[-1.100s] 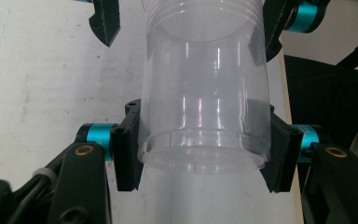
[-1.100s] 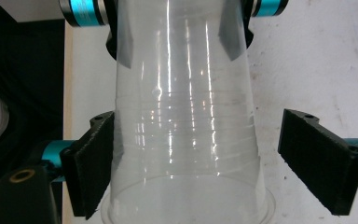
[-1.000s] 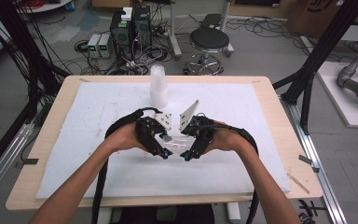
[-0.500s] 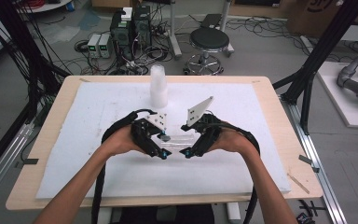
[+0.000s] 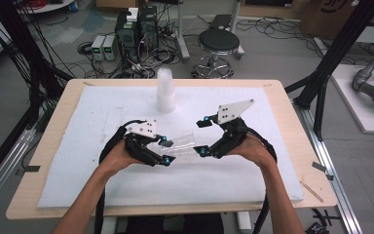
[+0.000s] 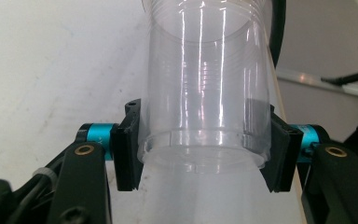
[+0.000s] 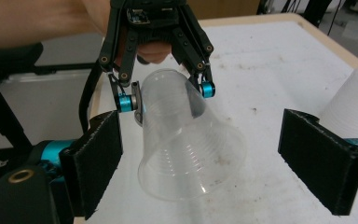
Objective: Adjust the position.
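left gripper (image 5: pixel 164 150) clamped on the base end of a clear plastic cup (image 5: pixel 182 144), pads pressing both sides of it just above the bottom rim, as seen in the left gripper view (image 6: pixel 200 154). cup lying almost level above the white pad (image 5: pixel 102 112), near the middle of the table, mouth turned toward the right gripper (image 5: pixel 202 136). right gripper with jaws standing apart, one pad on each side of the cup mouth in its own view (image 7: pixel 191 140), touching nothing. stack of white cups (image 5: pixel 166 90) upright near the far edge of the pad, well apart from both hands.

judged progress: one cup separated from the others and held free in the air, so the taking-apart step looks done. still left, probably: setting this clear cup down upright somewhere on the pad, or passing it into the open right jaws. grip looks firm, though the thin wall may bend inward under the pads.
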A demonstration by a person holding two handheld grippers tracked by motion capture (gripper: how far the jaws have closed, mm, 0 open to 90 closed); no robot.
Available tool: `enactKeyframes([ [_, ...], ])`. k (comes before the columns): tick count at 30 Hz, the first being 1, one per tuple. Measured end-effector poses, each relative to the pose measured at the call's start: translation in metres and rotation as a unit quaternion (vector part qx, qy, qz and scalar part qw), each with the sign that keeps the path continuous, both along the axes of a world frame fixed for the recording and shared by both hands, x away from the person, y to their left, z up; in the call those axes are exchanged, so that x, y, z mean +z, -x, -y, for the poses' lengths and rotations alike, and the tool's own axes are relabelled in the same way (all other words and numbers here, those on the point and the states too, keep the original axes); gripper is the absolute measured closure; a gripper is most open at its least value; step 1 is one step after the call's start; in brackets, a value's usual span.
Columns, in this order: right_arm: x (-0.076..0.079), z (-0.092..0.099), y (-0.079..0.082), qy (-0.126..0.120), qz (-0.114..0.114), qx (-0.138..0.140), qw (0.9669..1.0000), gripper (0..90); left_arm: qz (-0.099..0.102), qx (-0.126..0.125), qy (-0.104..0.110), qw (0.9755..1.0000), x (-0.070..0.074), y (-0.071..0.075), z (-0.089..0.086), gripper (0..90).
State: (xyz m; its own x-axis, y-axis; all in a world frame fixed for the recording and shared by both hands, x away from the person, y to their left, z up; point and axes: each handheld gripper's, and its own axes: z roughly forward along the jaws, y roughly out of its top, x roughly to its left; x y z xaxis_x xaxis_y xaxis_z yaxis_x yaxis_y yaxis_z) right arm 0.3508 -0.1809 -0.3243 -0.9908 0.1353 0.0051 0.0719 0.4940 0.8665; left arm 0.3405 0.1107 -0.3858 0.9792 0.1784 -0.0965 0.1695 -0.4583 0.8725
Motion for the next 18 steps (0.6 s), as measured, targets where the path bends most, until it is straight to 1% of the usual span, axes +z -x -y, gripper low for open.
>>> enactKeyframes([
  [1, 0.0, 0.0, 0.0, 0.0, 0.0, 0.0, 1.0, 13.7, 0.0, 0.0, 0.0, 1.0, 0.0, 0.0, 0.0, 41.8],
  [3, -0.001, 0.003, 0.001, -0.012, 0.001, -0.006, 0.9999, 13.7, -0.002, 0.004, 0.027, 0.9996, 0.0, 0.0, -0.004, 41.8],
  [4, -0.002, 0.007, 0.001, -0.027, 0.002, -0.01, 0.9996, 13.7, -0.001, 0.004, 0.045, 0.999, 0.0, 0.0, -0.008, 41.8],
  [5, -0.002, 0.007, 0.001, -0.027, 0.002, -0.01, 0.9996, 13.7, -0.001, 0.004, 0.045, 0.999, 0.0, 0.0, -0.008, 41.8],
  [7, -0.004, 0.011, 0.001, -0.045, -0.003, -0.014, 0.9989, 13.7, -0.001, 0.008, 0.061, 0.9981, -0.001, 0.001, -0.01, 41.9],
  [9, -0.007, 0.014, 0.001, -0.06, -0.004, -0.015, 0.9981, 13.6, 0.004, 0.007, 0.071, 0.9974, -0.002, 0.001, -0.012, 41.8],
  [10, -0.008, 0.015, 0.002, -0.064, -0.007, -0.019, 0.9977, 13.7, 0.004, 0.008, 0.082, 0.9966, -0.002, 0.002, -0.014, 41.9],
  [13, -0.014, 0.018, 0.001, -0.078, -0.011, -0.022, 0.9966, 13.7, 0.005, 0.005, 0.103, 0.9947, -0.002, 0.002, -0.016, 41.9],
  [14, -0.018, 0.019, 0.001, -0.087, -0.014, -0.023, 0.9958, 13.7, 0.004, 0.005, 0.111, 0.9938, -0.003, 0.002, -0.017, 41.9],
  [15, -0.018, 0.019, 0.001, -0.087, -0.014, -0.023, 0.9958, 13.7, 0.007, 0.002, 0.113, 0.9936, -0.003, 0.002, -0.017, 41.9],
  [16, -0.02, 0.019, 0.001, -0.098, -0.019, -0.02, 0.9948, 13.7, 0.006, 0.005, 0.119, 0.9929, -0.004, 0.003, -0.017, 41.9],
  [17, -0.02, 0.019, 0.001, -0.098, -0.019, -0.02, 0.9948, 13.7, 0.006, 0.001, 0.122, 0.9925, -0.004, 0.002, -0.018, 41.9],
  [18, -0.022, 0.02, 0.001, -0.107, -0.022, -0.017, 0.9939, 13.7, 0.004, 0.001, 0.129, 0.9917, -0.004, 0.002, -0.018, 41.9],
])
